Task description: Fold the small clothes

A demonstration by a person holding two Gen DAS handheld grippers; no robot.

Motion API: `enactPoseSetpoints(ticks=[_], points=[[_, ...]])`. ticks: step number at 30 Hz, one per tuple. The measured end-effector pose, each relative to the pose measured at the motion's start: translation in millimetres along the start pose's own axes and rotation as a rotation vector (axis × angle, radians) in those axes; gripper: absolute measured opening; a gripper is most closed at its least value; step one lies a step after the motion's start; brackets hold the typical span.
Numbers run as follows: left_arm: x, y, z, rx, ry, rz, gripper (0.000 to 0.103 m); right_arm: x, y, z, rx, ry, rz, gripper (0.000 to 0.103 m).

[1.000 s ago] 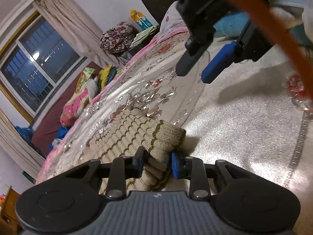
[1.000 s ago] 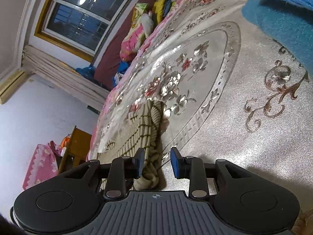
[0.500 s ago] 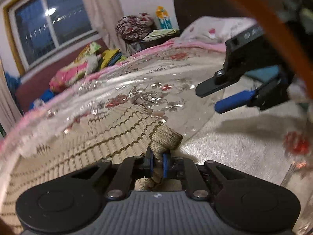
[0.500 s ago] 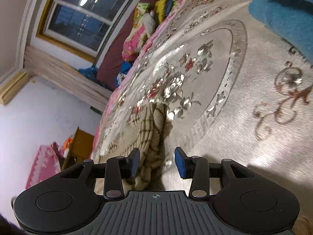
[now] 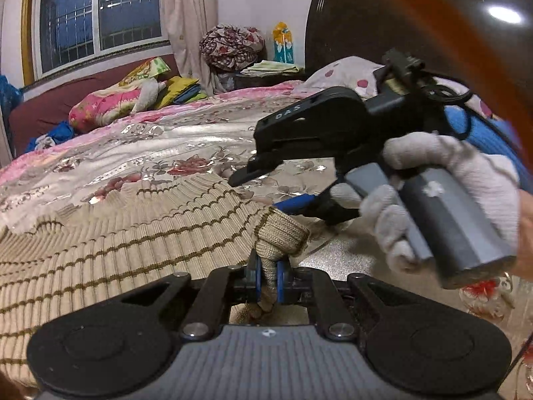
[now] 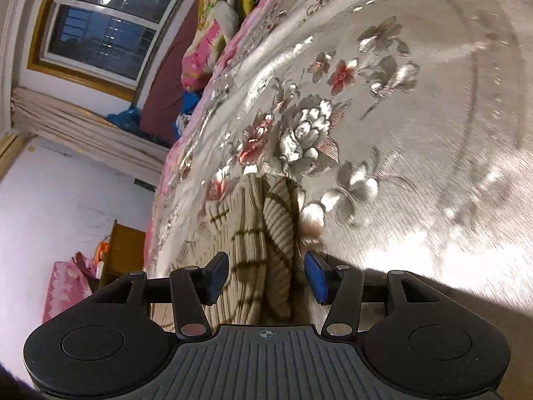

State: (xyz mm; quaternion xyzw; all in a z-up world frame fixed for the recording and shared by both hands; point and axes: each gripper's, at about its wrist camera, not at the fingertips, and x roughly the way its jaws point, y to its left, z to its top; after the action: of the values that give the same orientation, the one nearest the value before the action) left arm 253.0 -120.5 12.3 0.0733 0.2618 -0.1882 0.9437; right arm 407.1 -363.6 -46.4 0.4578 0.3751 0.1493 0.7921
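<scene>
1. The left gripper (image 5: 268, 275) has its blue-padded fingers (image 5: 254, 275) clamped on the ribbed cuff of a beige knit garment with thin brown stripes (image 5: 110, 233).
2. The right gripper (image 6: 265, 278) has its fingers (image 6: 314, 281) spread apart, straddling a bunched fold of that garment without pinching it.
3. The garment lies spread on the near left of a silver floral bedspread (image 5: 186, 153).
4. A white-gloved hand (image 5: 443, 196) holds the right gripper's grey handle.
</scene>
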Motion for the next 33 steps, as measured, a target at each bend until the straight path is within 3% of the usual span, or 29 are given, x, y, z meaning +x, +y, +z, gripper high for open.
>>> enactPoseSetpoints(ticks=[13, 18, 23, 25, 27, 33], points=[[-14, 25, 10, -0.072, -0.055, -0.026, 0.015, 12, 7, 2, 0.002, -0.004, 0.000, 0.051], [-16, 27, 9, -0.087, -0.062, -0.038, 0.015, 16, 11, 2, 0.012, 0.000, -0.004, 0.060], [-19, 31, 8, -0.101, -0.066, -0.047, 0.015, 27, 20, 1, -0.004, 0.008, -0.014, 0.061], [-20, 32, 8, -0.110, -0.069, -0.052, 0.015, 27, 20, 0, 0.004, 0.009, -0.020, 0.051], [-22, 33, 6, -0.122, -0.072, -0.061, 0.015, 27, 15, -1, 0.037, 0.020, -0.036, 0.028], [-29, 36, 5, -0.138, -0.089, -0.084, 0.014, 11, 5, -6, 0.117, -0.028, 0.028, 0.017]])
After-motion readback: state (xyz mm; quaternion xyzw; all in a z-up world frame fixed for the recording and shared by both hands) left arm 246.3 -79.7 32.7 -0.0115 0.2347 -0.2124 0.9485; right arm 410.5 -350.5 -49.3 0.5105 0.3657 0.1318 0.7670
